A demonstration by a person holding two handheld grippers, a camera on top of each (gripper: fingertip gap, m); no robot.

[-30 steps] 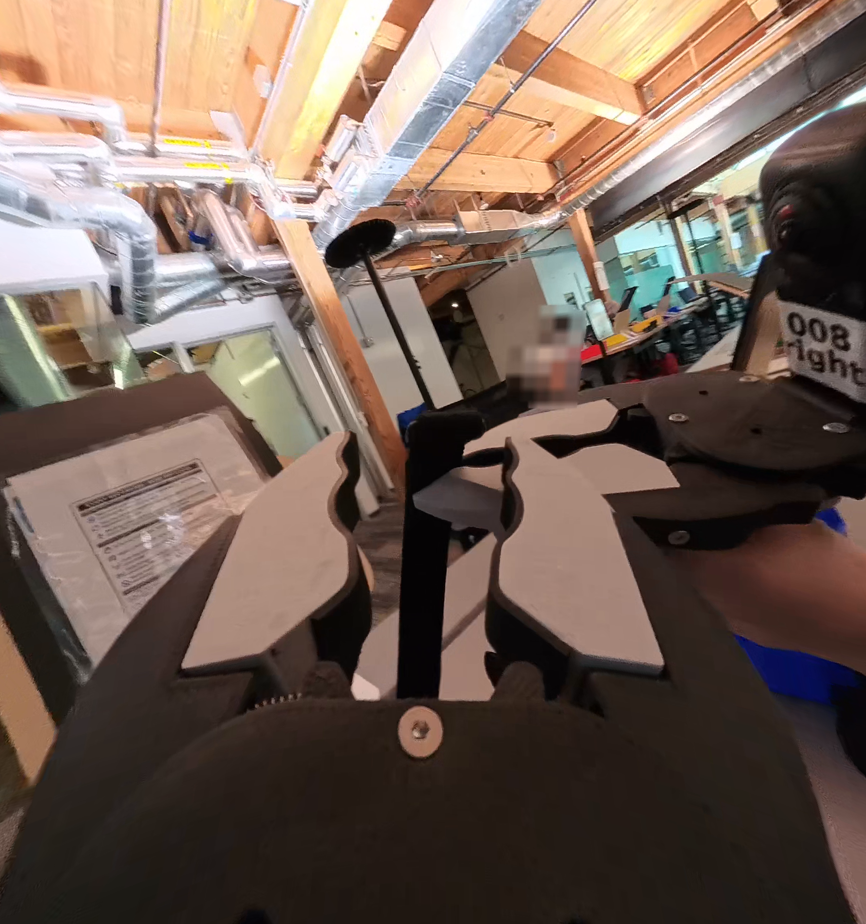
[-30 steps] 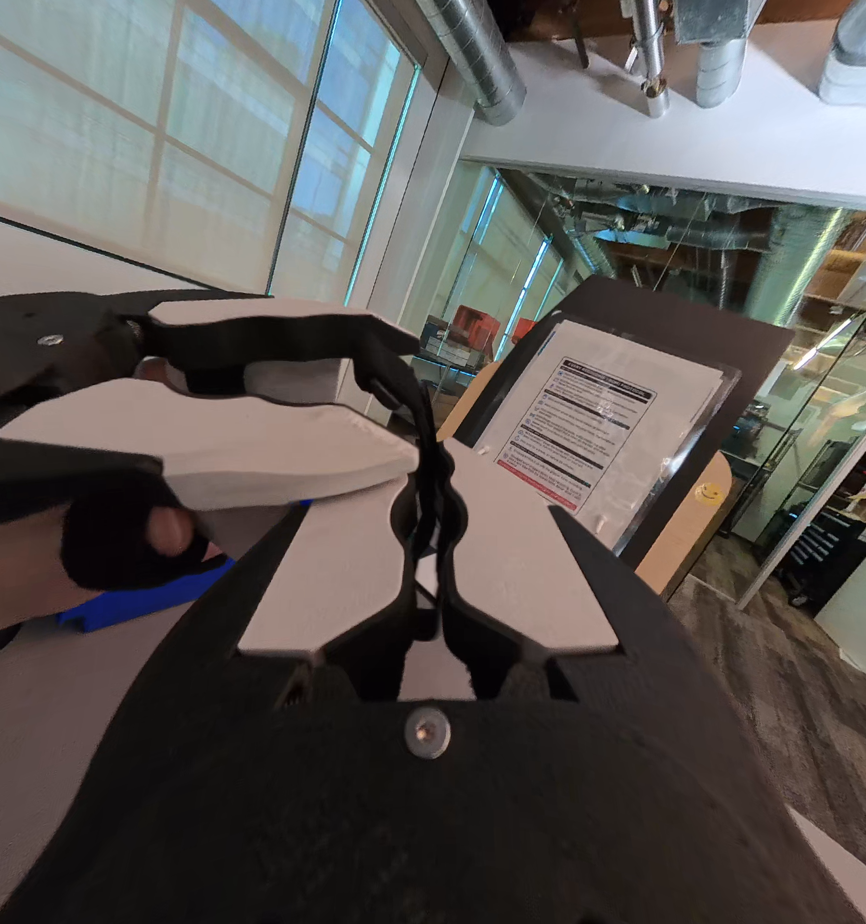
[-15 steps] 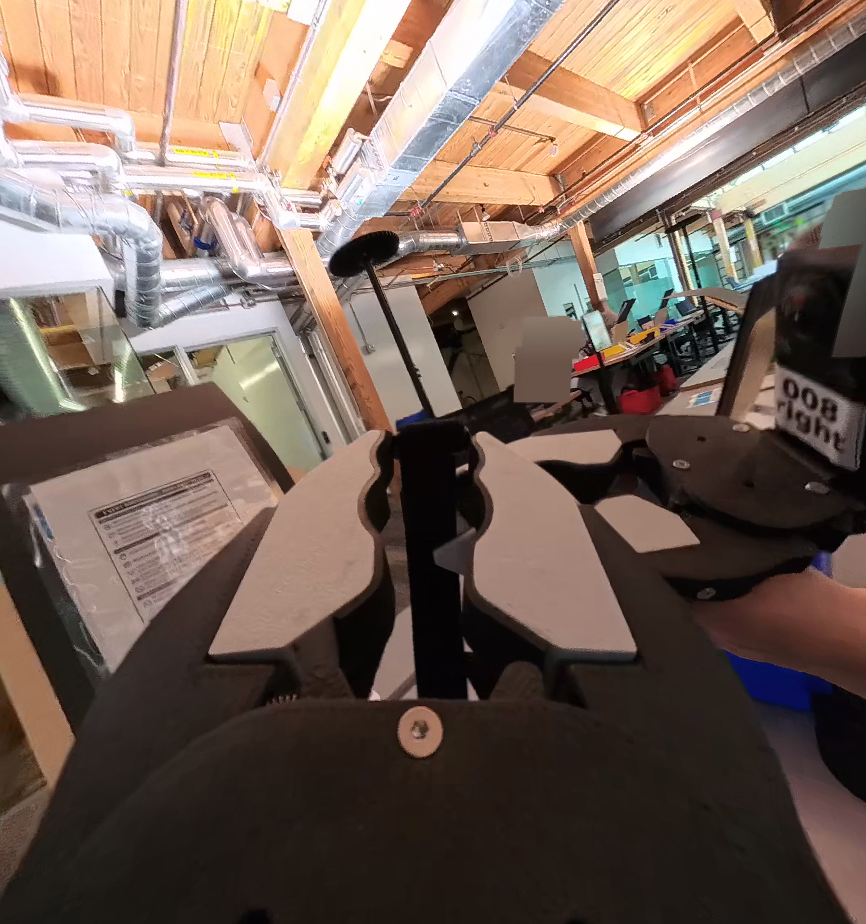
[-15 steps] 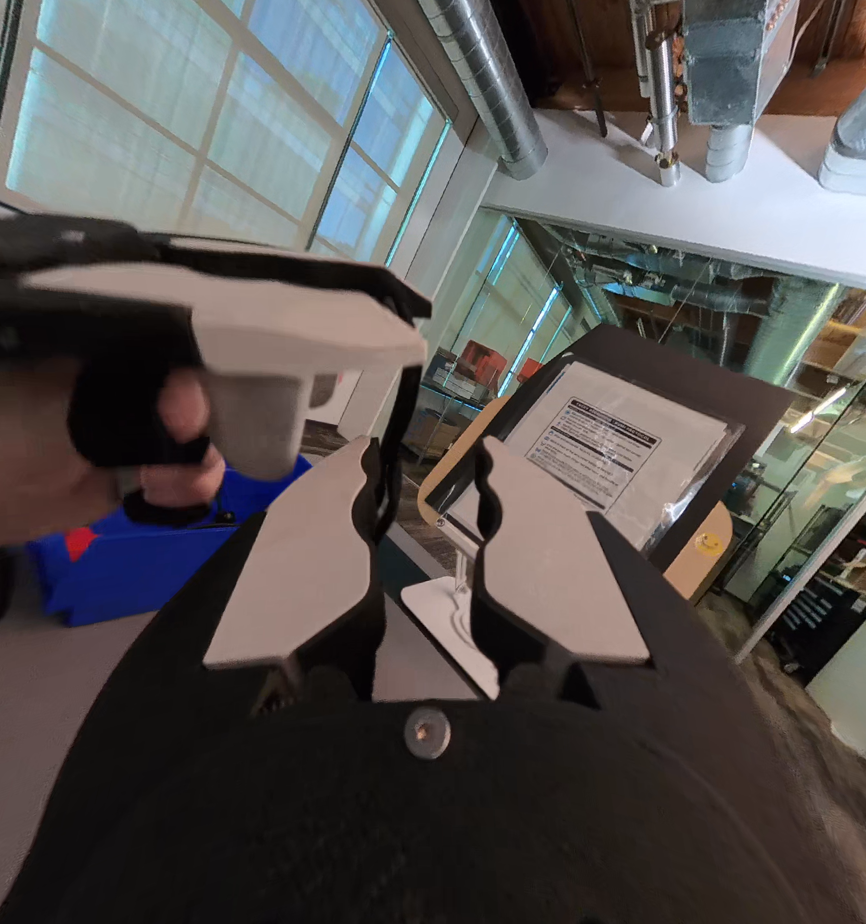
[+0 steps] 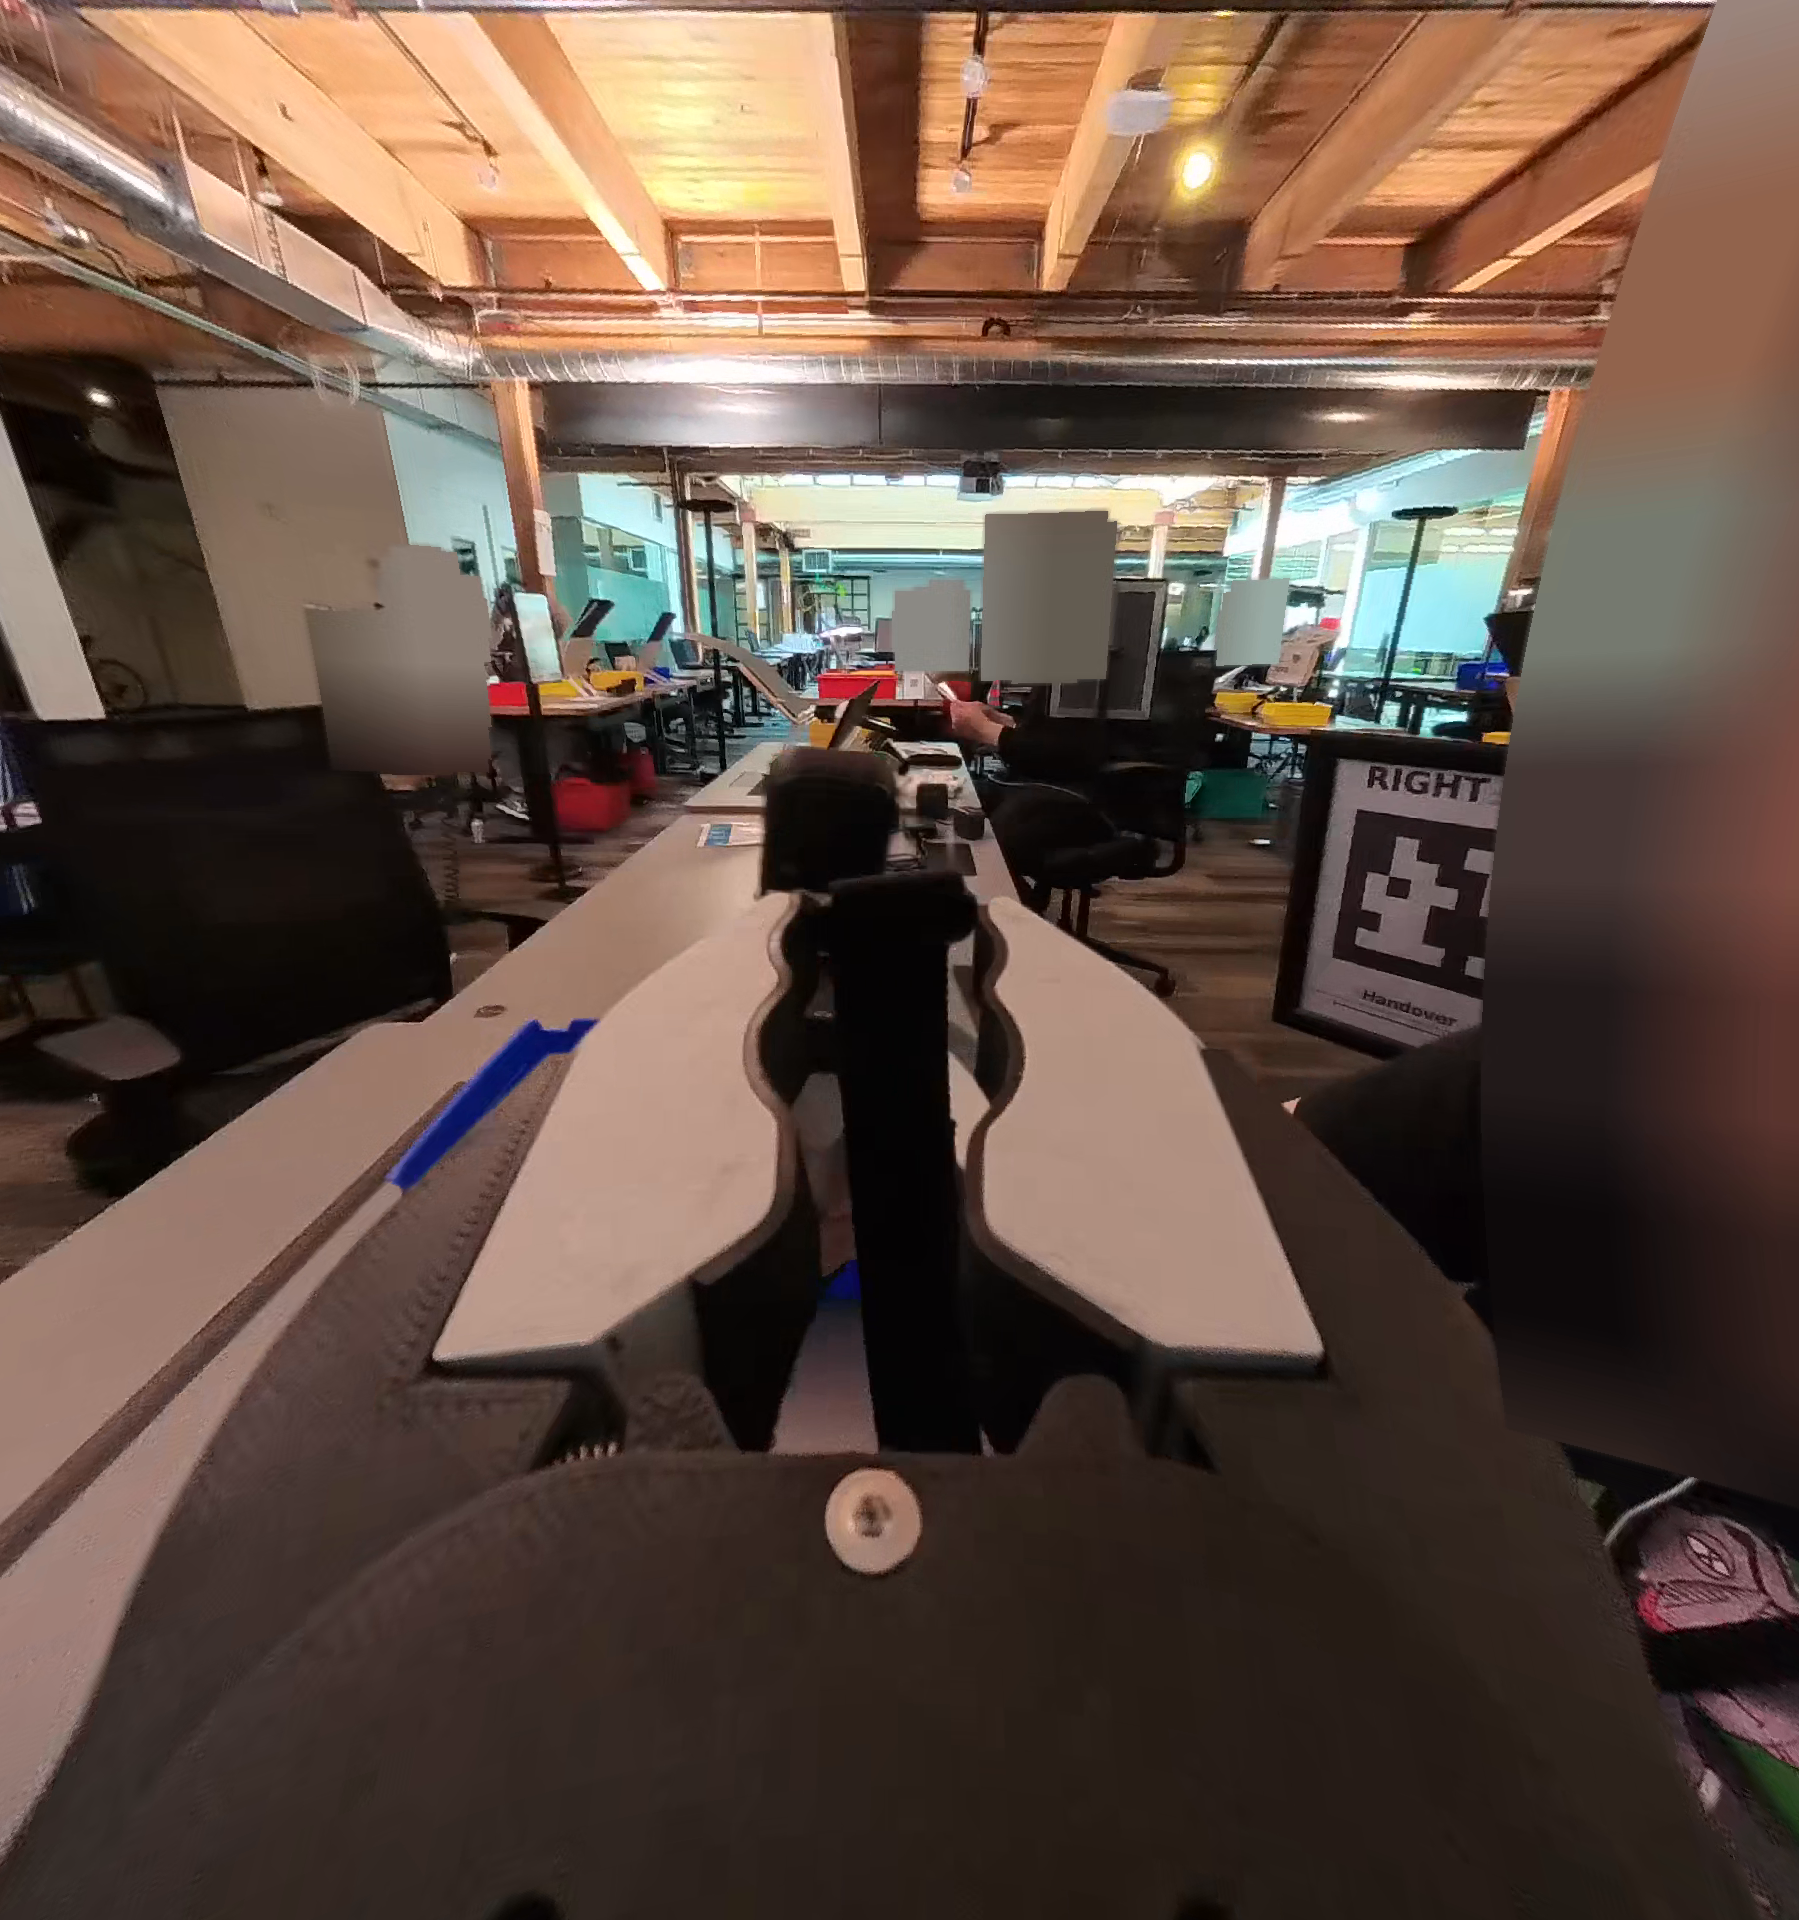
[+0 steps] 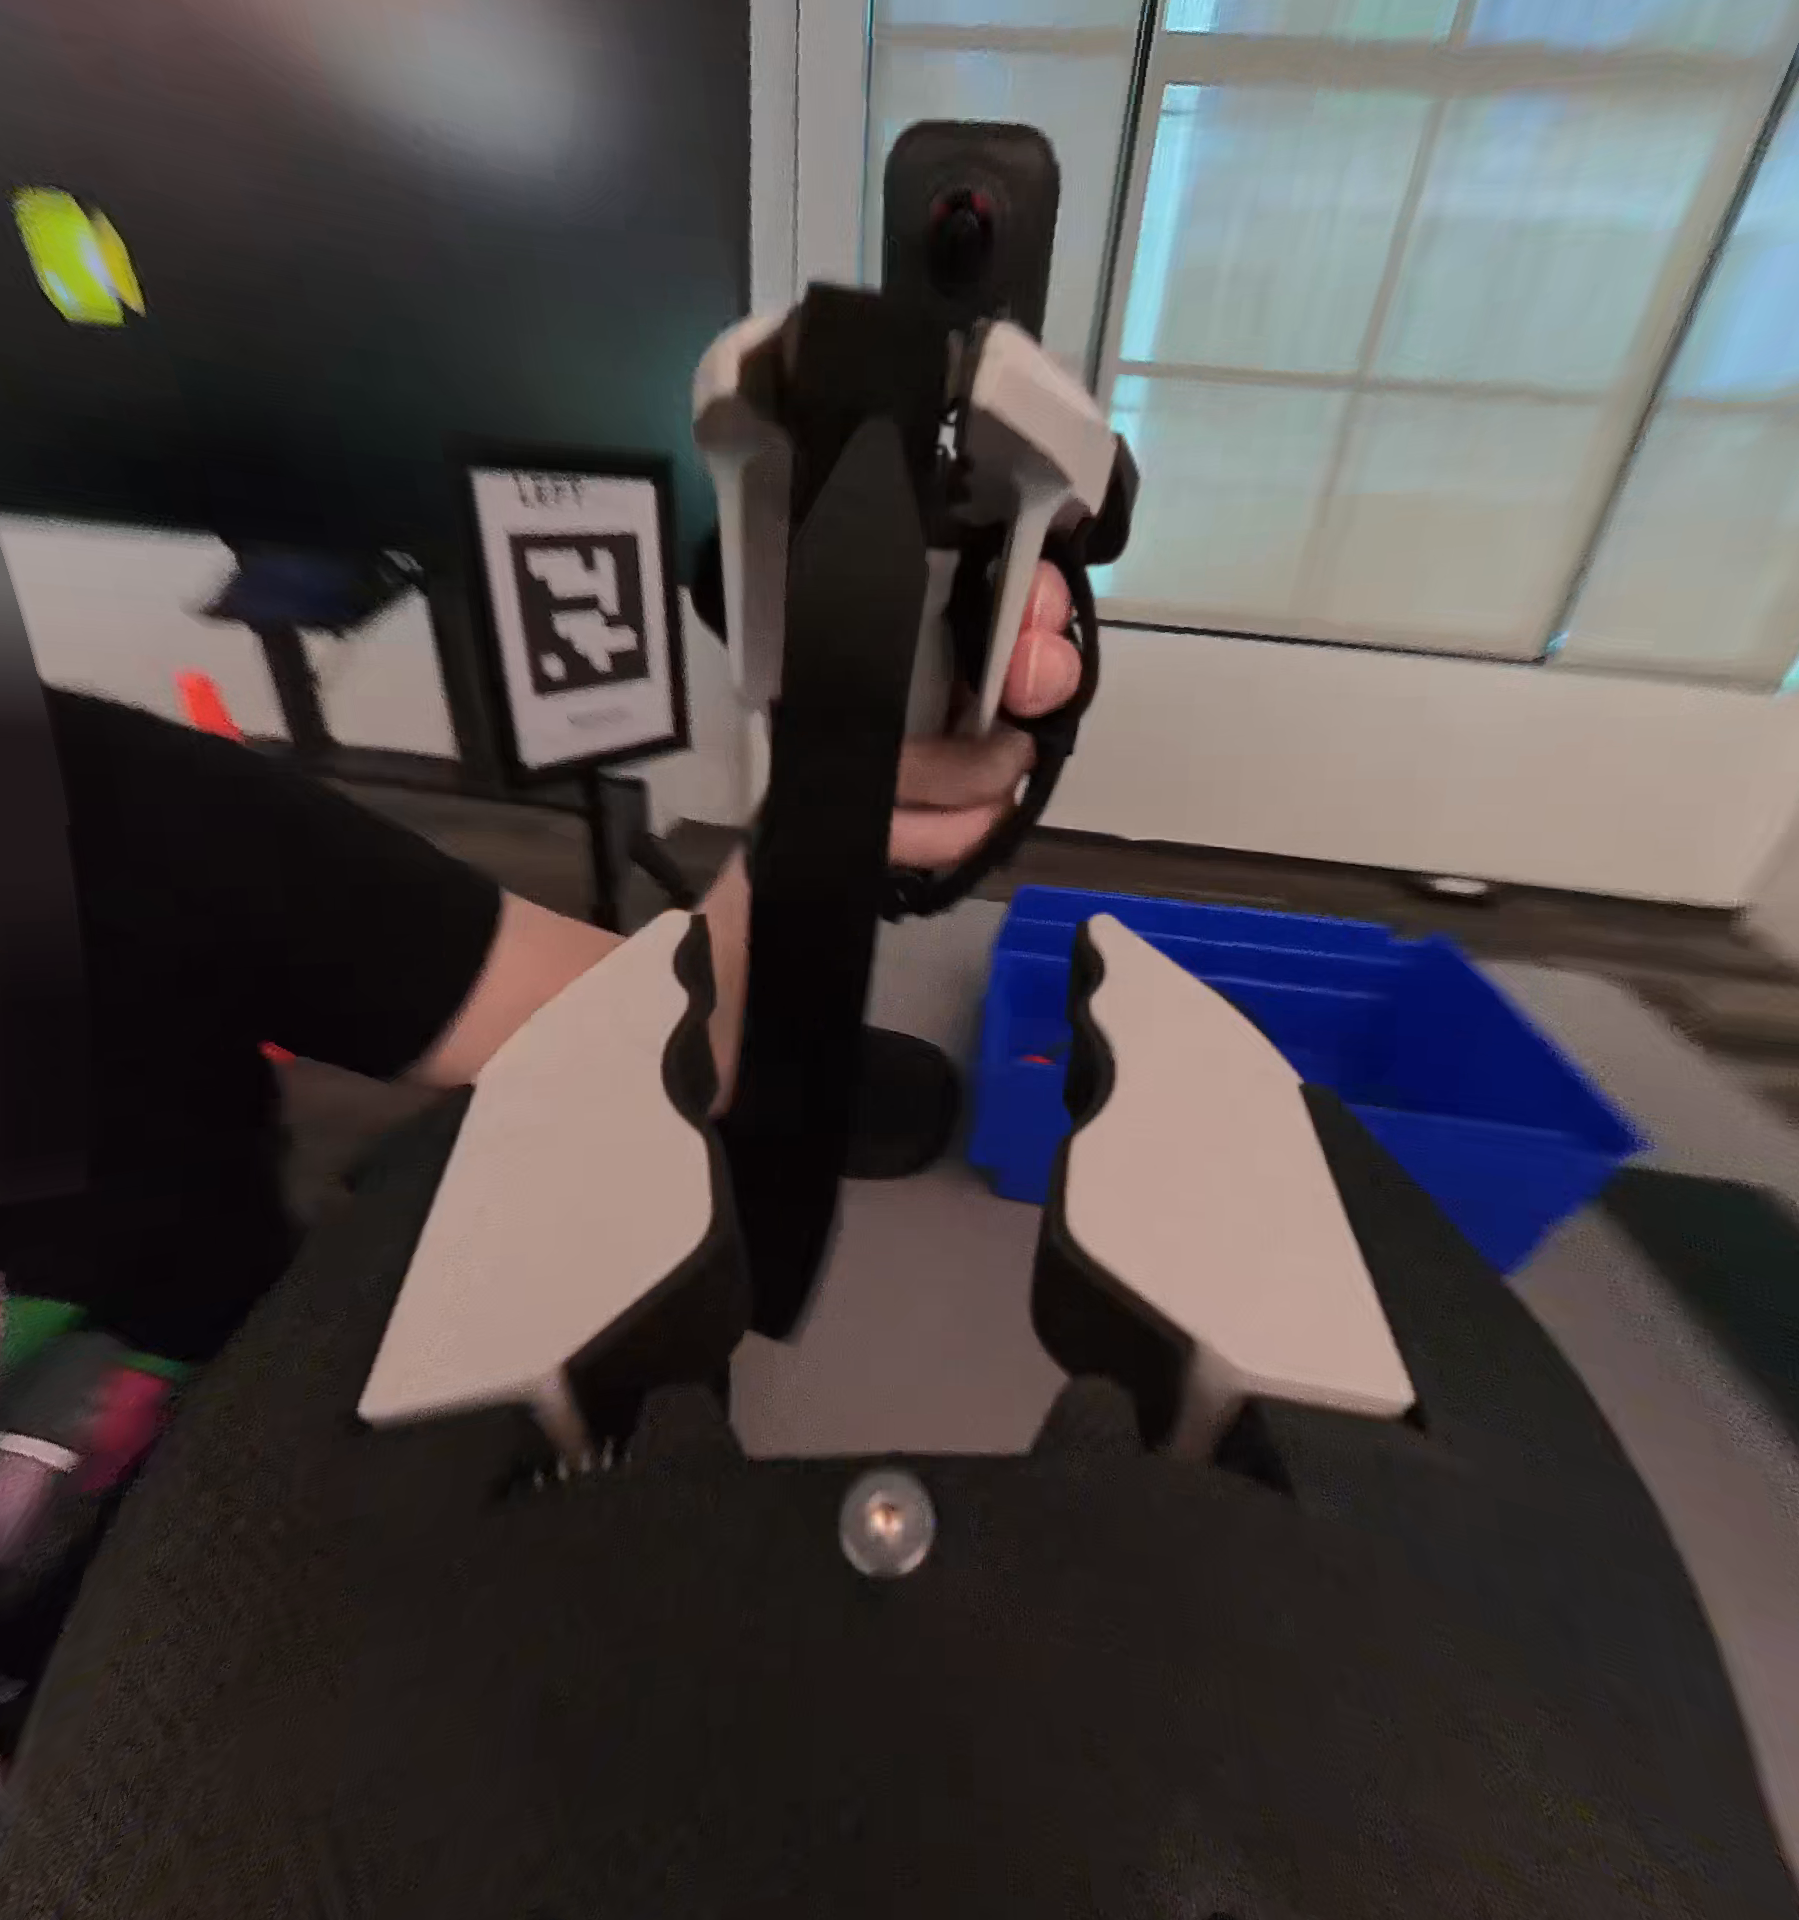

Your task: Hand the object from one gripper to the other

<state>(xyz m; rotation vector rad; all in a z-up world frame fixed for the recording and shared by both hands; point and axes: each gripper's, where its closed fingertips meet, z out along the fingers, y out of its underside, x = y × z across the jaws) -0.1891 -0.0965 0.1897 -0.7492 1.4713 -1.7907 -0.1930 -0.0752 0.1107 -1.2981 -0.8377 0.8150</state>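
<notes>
The left gripper (image 5: 879, 925) had its jaws closed on a long black strap-like object (image 5: 900, 1143), which ran up the centre of the left wrist view between the two fingers. In the right wrist view, the object (image 6: 833, 831) hung from the left gripper (image 6: 890, 384) at upper centre. The right gripper (image 6: 890, 940) had its jaws spread apart, the object's lower end between them, near the left finger. A blue bin (image 6: 1394, 1049) sat on the tabletop (image 6: 1705, 1475) at centre right.

Between our right fingers (image 6: 1134, 1049) the gap is wide, but the black strap (image 6: 833, 831) hangs inside it at the left; the blue bin (image 6: 1394, 1049) blocks the surface (image 6: 905, 1351) behind.
</notes>
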